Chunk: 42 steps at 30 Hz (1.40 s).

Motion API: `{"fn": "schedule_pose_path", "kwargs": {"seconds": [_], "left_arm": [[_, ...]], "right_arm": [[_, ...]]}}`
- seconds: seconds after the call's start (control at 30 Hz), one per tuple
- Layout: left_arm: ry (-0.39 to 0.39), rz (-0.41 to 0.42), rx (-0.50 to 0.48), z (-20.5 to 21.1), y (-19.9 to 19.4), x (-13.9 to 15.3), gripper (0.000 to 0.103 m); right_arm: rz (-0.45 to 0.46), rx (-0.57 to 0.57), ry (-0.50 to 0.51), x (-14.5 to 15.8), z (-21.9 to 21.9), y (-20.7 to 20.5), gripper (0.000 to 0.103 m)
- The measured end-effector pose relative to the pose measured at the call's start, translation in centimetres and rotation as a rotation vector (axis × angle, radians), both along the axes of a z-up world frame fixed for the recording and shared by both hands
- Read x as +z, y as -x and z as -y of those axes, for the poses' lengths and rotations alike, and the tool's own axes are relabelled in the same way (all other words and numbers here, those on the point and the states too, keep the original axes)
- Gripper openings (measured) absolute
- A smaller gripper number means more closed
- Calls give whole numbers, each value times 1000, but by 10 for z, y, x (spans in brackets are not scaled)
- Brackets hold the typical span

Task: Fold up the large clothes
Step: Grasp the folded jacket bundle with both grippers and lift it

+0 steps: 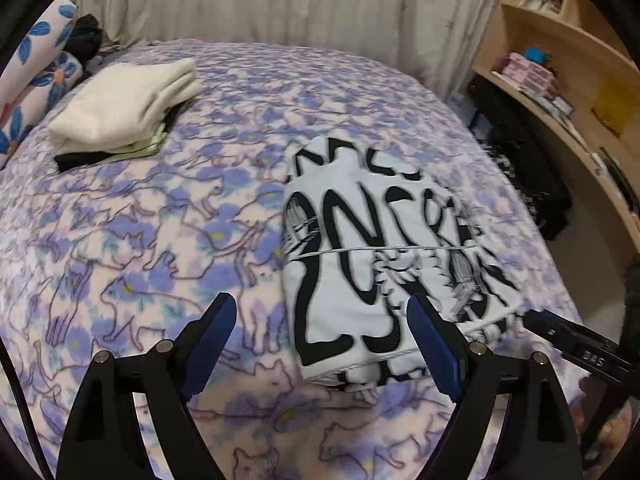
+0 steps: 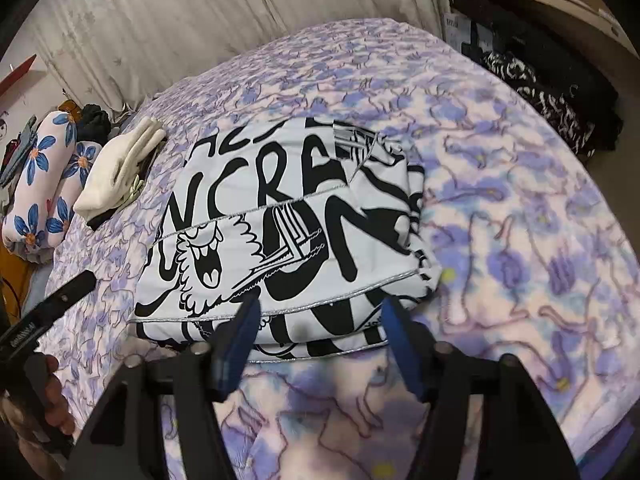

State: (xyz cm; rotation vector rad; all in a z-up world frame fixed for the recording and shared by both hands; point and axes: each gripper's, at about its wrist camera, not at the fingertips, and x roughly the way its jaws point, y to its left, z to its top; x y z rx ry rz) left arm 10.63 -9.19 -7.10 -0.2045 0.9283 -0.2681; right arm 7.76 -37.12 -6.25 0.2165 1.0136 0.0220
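A white garment with bold black lettering (image 1: pixel 376 248) lies folded into a thick rectangle on the bed; it also shows in the right wrist view (image 2: pixel 280 232). My left gripper (image 1: pixel 322 320) is open and empty, hovering at the garment's near left corner. My right gripper (image 2: pixel 320 312) is open and empty, its blue-padded fingers (image 2: pixel 240 332) just in front of the garment's near edge. The right gripper's tip shows at the right of the left wrist view (image 1: pixel 576 340). The left gripper's tip shows at the left of the right wrist view (image 2: pixel 52 304).
A purple floral cat-print blanket (image 1: pixel 160 240) covers the bed. A stack of folded cream and dark clothes (image 1: pixel 120 108) sits at the far left. Flowered pillows (image 1: pixel 36 80) lie beyond it. Curtains back the bed; a wooden shelf unit (image 1: pixel 560 60) stands right, dark clothes (image 2: pixel 552 92) below it.
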Motion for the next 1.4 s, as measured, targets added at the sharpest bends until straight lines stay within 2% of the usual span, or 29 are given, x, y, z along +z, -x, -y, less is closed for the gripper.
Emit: {"fn": "schedule_pose_path", "kwargs": {"seconds": [0.07, 0.2, 0.27, 0.33, 0.37, 0.57, 0.73, 0.87, 1.03, 1.07, 1.13, 1.4], "left_arm": [[4, -30, -23, 1, -4, 4, 86], [64, -101, -47, 2, -19, 5, 86], [80, -108, -60, 4, -27, 5, 86], [101, -123, -75, 6, -37, 3, 91], [120, -131, -90, 6, -43, 0, 95], [179, -227, -118, 11, -88, -36, 95], [238, -330, -126, 14, -119, -81, 95], [228, -355, -124, 20, -131, -102, 97], [306, -448, -157, 28, -142, -132, 98], [312, -448, -162, 29, -143, -136, 102], [310, -436, -181, 33, -145, -137, 102], [292, -424, -234, 42, -157, -141, 103]], "right_arm": [[-21, 13, 37, 7, 0, -3, 73], [-31, 42, 73, 17, 6, -16, 74], [-36, 54, 74, 20, 11, -24, 75], [-43, 54, 50, 19, 23, -38, 81], [-48, 54, 37, 17, 28, -42, 83], [-145, 25, -124, -21, 71, -85, 83], [-225, 16, -333, -68, 95, -109, 83], [-271, 22, -359, -94, 97, -119, 83], [-247, 72, -463, -108, 95, -129, 86], [-234, 88, -488, -109, 94, -132, 86], [-216, 123, -518, -113, 85, -140, 86], [-212, 161, -532, -124, 73, -160, 85]]}}
